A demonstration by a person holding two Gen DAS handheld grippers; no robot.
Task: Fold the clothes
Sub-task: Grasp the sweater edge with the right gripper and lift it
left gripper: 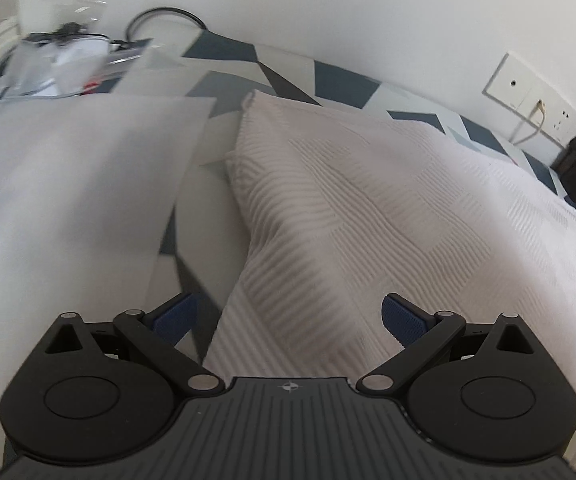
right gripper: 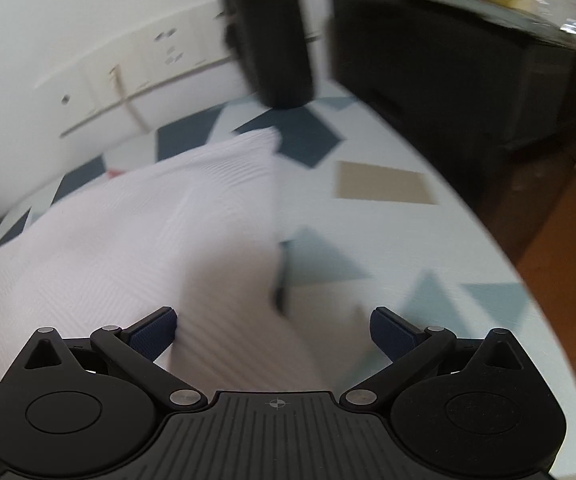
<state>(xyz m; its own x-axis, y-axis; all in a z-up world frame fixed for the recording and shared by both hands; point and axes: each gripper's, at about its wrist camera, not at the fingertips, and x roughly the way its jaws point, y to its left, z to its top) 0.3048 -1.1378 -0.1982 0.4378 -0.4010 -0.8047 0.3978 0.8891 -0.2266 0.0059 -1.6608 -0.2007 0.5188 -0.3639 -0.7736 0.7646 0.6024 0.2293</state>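
left gripper: black linkage, silver pivot pins, blue ribbed pads
right gripper: same build, crosshair mark on ribbed body

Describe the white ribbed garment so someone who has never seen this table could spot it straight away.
Start at the table covered with a geometric tablecloth in blue, grey and white. The ribbed white garment lies on it, just beyond the open left gripper. Unlike the smooth, flat white sheet beside it, it is textured with woven stripes and sits rumpled.
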